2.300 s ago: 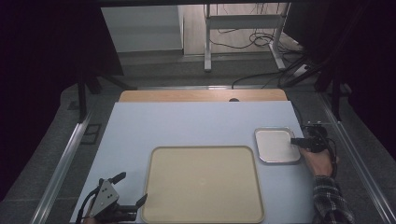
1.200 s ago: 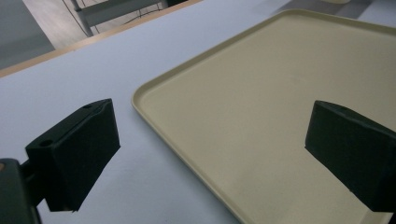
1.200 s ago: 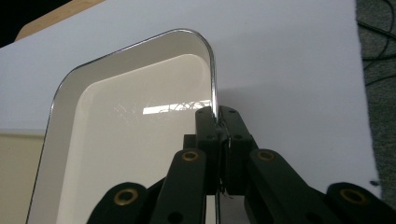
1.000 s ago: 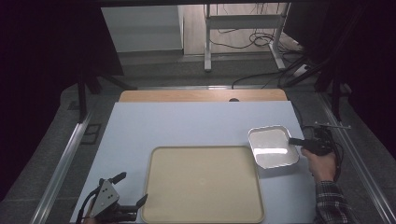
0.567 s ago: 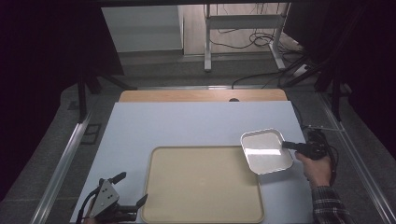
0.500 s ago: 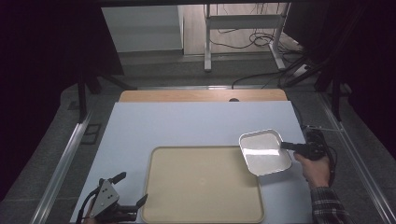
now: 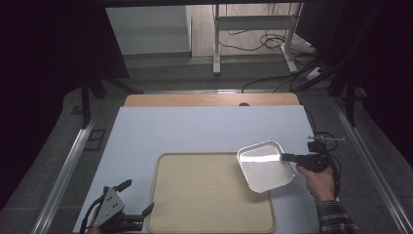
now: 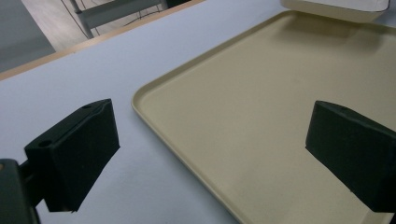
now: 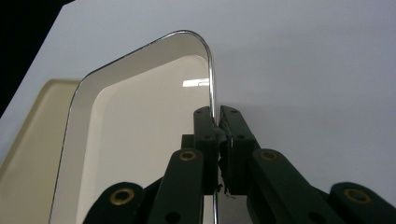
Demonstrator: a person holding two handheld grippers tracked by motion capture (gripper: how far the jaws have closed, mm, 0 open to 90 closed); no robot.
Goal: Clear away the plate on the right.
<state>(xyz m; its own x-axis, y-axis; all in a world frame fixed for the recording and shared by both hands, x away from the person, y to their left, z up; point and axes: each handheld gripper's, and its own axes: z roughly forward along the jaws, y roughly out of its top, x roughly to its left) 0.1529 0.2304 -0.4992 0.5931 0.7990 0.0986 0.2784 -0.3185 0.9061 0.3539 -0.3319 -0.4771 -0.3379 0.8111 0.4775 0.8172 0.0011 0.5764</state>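
Pale blue tabletop [image 7: 195, 131] in a dim room, cables on the floor beyond. Right tongs [image 7: 292, 157] near the right edge, clamped tight on the rim of a small metal tray [image 7: 265, 165], raised and tilted over the right edge of a large beige tray [image 7: 204, 195]. Left tongs [image 7: 139, 200] at the near left corner, spread wide, gripping nothing, straddling the beige tray's edge.

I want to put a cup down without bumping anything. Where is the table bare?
The table is bare across the far half, between the wooden strip and the beige tray, and down its left side. The tray's middle is bare too. It is crowded on the right, where the right gripper holds the metal pan over the tray's corner, and by the left gripper at the near-left.
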